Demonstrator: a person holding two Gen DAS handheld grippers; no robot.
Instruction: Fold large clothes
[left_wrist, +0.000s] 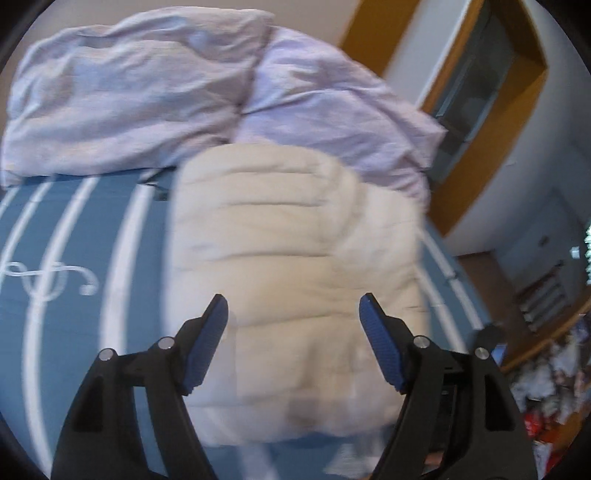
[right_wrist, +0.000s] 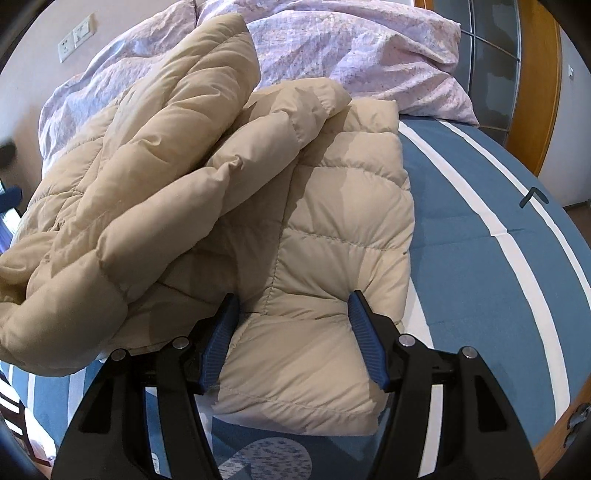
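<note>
Spread across a blue bed sheet (right_wrist: 480, 206) with white stripes, a beige puffer jacket (right_wrist: 314, 229) lies partly folded, its quilted panels bunched toward the head of the bed. Behind it a rumpled lilac duvet (right_wrist: 369, 55) is heaped against the wall, where a pale socket plate (right_wrist: 75, 37) is mounted.

From the right wrist view, the right gripper (right_wrist: 293, 306) straddles the near corner of the jacket. Its blue pads (right_wrist: 364, 332) press into the padding on both sides, so that the fabric bulges between them and dimples at each tip: the tool is pinching a thick fold of the jacket. A sleeve or folded flap lies diagonally across the upper left of the garment, overlapping the flat panel that the gripper holds.

From the left wrist view, which is blurred, the left gripper (left_wrist: 293, 306) hangs above the jacket (left_wrist: 291, 266) with its fingers spread wide. Nothing sits between its blue pads (left_wrist: 207, 343); the pale quilted surface shows through the gap below them, apart from both. The jacket fills the middle of this view, resting on the striped sheet (left_wrist: 74, 240), with the lilac duvet (left_wrist: 129, 92) piled beyond it.

A wooden door frame (left_wrist: 491, 158) stands to the right of the bed, and a cluttered heap of coloured items (left_wrist: 554, 387) is at the lower right edge, too blurred to make out.
</note>
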